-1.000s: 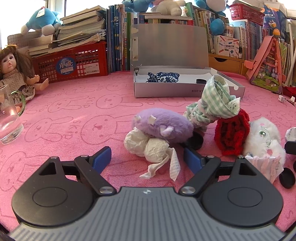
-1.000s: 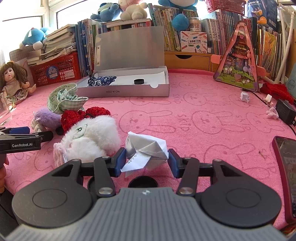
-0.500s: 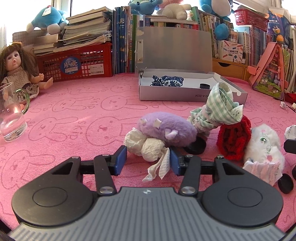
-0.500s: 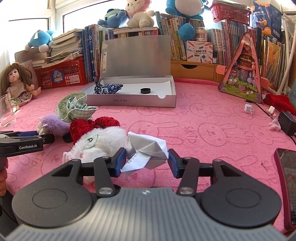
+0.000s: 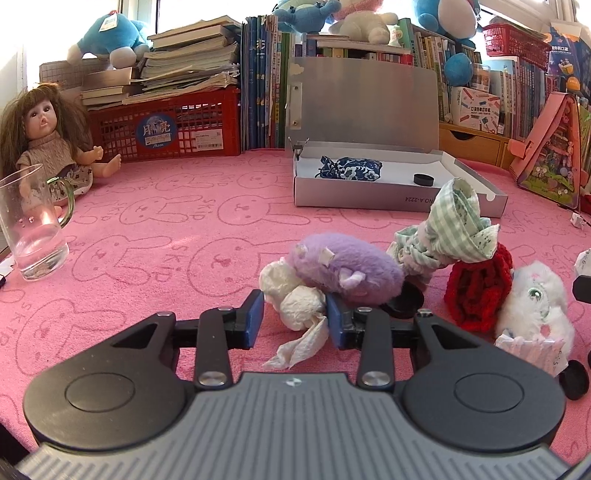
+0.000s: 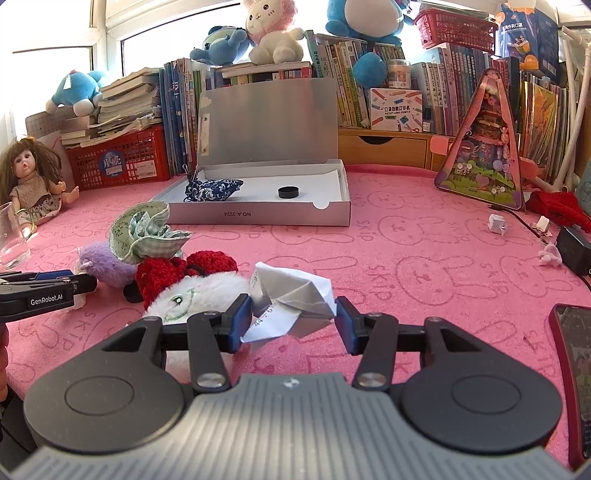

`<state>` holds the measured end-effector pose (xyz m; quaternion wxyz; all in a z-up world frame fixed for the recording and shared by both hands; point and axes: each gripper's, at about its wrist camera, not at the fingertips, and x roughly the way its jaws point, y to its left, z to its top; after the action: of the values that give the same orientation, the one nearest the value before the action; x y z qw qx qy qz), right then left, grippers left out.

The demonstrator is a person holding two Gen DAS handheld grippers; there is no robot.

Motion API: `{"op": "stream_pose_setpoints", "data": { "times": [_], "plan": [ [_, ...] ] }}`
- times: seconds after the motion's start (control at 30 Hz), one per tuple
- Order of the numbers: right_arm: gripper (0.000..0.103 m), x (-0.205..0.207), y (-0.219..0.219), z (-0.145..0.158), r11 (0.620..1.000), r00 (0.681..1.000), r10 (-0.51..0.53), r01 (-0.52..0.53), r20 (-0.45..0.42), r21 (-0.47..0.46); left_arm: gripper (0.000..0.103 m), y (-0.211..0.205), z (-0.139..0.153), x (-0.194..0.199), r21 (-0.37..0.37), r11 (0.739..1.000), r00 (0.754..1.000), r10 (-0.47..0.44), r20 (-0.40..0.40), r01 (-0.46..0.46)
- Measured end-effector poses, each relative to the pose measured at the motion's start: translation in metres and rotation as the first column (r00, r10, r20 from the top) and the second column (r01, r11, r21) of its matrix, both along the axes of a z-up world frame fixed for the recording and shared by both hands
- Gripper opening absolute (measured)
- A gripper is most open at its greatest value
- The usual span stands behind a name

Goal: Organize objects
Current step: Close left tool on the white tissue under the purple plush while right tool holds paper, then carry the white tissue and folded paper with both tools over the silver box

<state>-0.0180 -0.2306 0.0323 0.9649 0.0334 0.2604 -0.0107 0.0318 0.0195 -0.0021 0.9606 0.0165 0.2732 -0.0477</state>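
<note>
Jaws on the left gripper [image 5: 294, 318] have just been closing around the tissue wad [image 5: 295, 301], looks gripped now; right gripper [image 6: 294, 320] holds folded paper [image 6: 291, 295]. Box next, probably.

A child's room at home, probably: plush toys [image 6: 275, 35] over crammed bookshelves [image 6: 369, 85] (a doll [image 5: 44, 136] too), bunny-print pink tablecloth [image 5: 184, 229].

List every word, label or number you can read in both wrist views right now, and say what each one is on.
"GenRobot.AI": side of the left gripper, seen from the right wrist view.
"NO.A-2224", printed upside down: front wall of the grey box.
"SKIP": repeated beside the rabbit outlines on the pink mat.
"Moon": round blue sticker on the red basket; its larger characters are not legible to me.
Book spines, the pencil-print carton and the folded paper's digits: too small or blurred.
</note>
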Motion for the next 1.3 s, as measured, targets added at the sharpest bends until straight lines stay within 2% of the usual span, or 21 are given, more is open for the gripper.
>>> {"op": "stream_pose_setpoints", "data": {
  "times": [0.07,0.1,0.13,0.17,0.2,0.3,0.4,0.47,0.53,0.63,1.0,1.3],
  "plan": [
    [0.054,0.0,0.001,-0.001,1.0,1.0,0.004,-0.004,-0.005,-0.004,0.045,0.001,-0.004,0.004,-0.01,1.0,1.0,0.015,-0.008,-0.015],
    [0.054,0.0,0.001,-0.002,1.0,1.0,0.004,-0.004,-0.007,-0.004,0.052,0.002,-0.006,0.005,-0.025,1.0,1.0,0.013,0.009,-0.013],
    [0.054,0.0,0.002,-0.002,1.0,1.0,0.004,-0.004,-0.009,-0.004,0.07,0.003,-0.007,0.006,-0.042,0.999,1.0,0.01,0.023,-0.009],
    [0.054,0.0,0.002,-0.003,1.0,1.0,0.005,-0.005,-0.009,-0.004,0.078,0.005,-0.008,0.007,-0.061,0.998,1.0,0.01,0.027,-0.008],
    [0.054,0.0,0.002,-0.003,1.0,1.0,0.005,-0.005,-0.01,-0.003,0.081,0.006,-0.008,0.009,-0.07,0.997,1.0,0.017,0.021,-0.015],
    [0.054,0.001,0.004,-0.005,1.0,1.0,0.006,-0.006,-0.015,-0.006,0.081,0.003,-0.009,0.012,-0.054,0.998,1.0,0.023,0.007,-0.023],
    [0.054,0.002,0.005,-0.005,1.0,1.0,0.01,-0.01,-0.017,-0.006,0.078,0.001,-0.009,0.012,-0.047,0.999,1.0,0.019,0.005,-0.019],
    [0.054,0.002,0.006,-0.005,1.0,1.0,0.012,-0.012,-0.015,-0.007,0.067,0.0,-0.007,0.01,-0.044,0.999,1.0,0.016,0.011,-0.015],
    [0.054,0.003,0.006,-0.004,1.0,1.0,0.014,-0.014,-0.012,-0.009,0.045,0.001,-0.005,0.01,-0.045,0.999,1.0,0.021,0.013,-0.02],
    [0.054,0.004,0.006,-0.001,1.0,1.0,0.015,-0.015,-0.004,-0.007,0.037,0.002,0.0,0.009,-0.045,0.999,0.999,0.012,0.03,-0.01],
    [0.049,0.032,-0.005,0.017,1.0,1.0,-0.003,0.003,0.02,0.001,0.037,0.004,0.047,0.02,-0.037,0.999,0.99,-0.004,0.141,0.01],
    [0.048,0.072,-0.023,0.038,0.999,0.998,-0.042,0.04,0.049,0.033,0.037,-0.014,0.079,0.053,-0.06,0.996,0.985,-0.061,0.164,0.071]
  ]
}}
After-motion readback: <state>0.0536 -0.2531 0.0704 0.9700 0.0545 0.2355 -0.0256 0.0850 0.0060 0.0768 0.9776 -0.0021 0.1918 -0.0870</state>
